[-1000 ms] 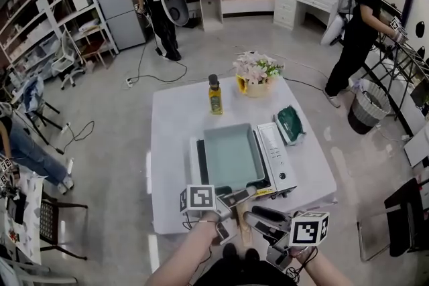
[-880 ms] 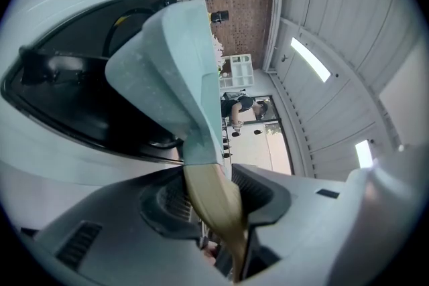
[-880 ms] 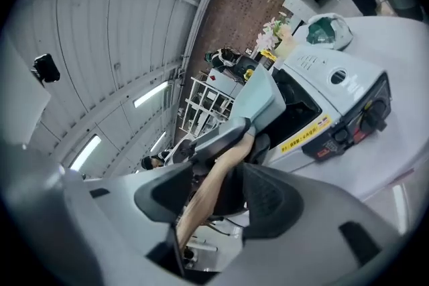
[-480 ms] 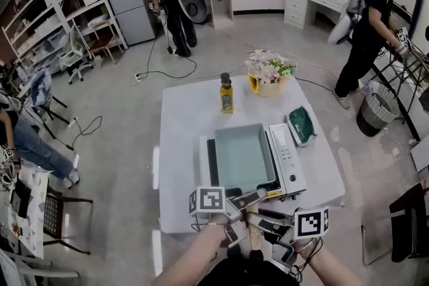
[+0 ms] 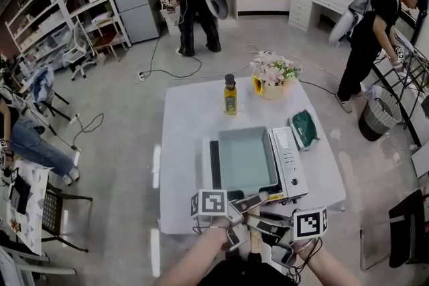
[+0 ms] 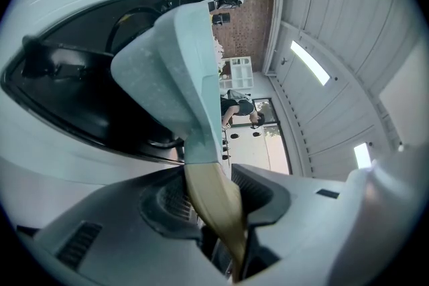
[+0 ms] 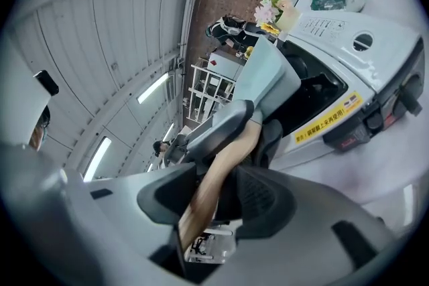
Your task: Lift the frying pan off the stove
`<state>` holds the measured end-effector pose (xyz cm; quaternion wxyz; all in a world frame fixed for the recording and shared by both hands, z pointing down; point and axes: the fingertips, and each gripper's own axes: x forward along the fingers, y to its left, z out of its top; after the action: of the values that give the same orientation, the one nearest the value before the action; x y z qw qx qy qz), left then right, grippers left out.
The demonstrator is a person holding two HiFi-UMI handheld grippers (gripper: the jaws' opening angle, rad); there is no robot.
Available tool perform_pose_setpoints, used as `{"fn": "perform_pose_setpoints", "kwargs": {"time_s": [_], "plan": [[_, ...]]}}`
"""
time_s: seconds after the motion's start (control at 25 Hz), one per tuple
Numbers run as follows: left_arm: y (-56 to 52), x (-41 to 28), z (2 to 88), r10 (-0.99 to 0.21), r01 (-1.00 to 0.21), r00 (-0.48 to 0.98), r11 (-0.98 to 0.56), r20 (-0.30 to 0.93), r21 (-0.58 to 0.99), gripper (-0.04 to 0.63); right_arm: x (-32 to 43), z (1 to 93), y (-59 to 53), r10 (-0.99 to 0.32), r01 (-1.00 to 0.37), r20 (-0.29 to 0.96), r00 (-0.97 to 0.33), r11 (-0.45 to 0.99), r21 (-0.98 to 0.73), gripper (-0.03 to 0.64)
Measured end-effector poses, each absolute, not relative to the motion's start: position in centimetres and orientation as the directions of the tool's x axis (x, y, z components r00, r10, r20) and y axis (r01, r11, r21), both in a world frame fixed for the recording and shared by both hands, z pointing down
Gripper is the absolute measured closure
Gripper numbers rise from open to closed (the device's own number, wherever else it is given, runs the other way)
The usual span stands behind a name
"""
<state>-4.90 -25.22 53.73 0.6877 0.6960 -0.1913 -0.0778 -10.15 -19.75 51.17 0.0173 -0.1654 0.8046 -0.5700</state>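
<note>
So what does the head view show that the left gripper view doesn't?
Only the head view: the whole white table, the oil bottle, the flowers and the green bag. Only the left gripper view: close up, the left gripper clamped on the wooden handle. Both: the pale frying pan on the stove.

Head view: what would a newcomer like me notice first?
A pale green square frying pan sits on a white stove in the middle of the white table. At the near edge, the left gripper clamps the pan's wooden handle; the right gripper has just been closing its jaws around it too.
</note>
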Motion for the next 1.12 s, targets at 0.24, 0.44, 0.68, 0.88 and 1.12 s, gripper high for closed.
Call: {"fn": "perform_pose_setpoints", "kwargs": {"time_s": [0.24,0.44,0.68,0.88,1.12], "plan": [[-25.5,-4.8,53.5,-0.377,-0.159,0.913,0.020,0.155,0.987,0.439,-9.6,51.4,-20.0,-0.277,-0.267,0.187,-0.942,0.287,-0.920,0.439],[-25.6,-4.5,53.8,-0.376,-0.178,0.911,0.010,0.168,0.984,0.440,-9.4,51.7,-19.9,-0.271,-0.262,0.184,-0.945,0.287,-0.921,0.442],[-25.8,-4.4,53.8,-0.385,-0.191,0.906,0.002,0.177,0.982,0.442,-9.3,51.6,-20.1,-0.280,-0.245,0.164,-0.946,0.288,-0.926,0.445],[-25.7,-4.6,53.4,-0.412,-0.205,0.893,-0.016,0.180,0.979,0.442,-9.2,51.3,-19.9,-0.282,-0.234,0.150,-0.948,0.295,-0.926,0.446],[-25.6,-4.9,51.9,-0.416,-0.256,0.888,-0.094,0.195,0.962,0.442,-9.4,50.0,-19.6,-0.285,-0.219,0.121,-0.951,0.342,-0.914,0.456]]}}
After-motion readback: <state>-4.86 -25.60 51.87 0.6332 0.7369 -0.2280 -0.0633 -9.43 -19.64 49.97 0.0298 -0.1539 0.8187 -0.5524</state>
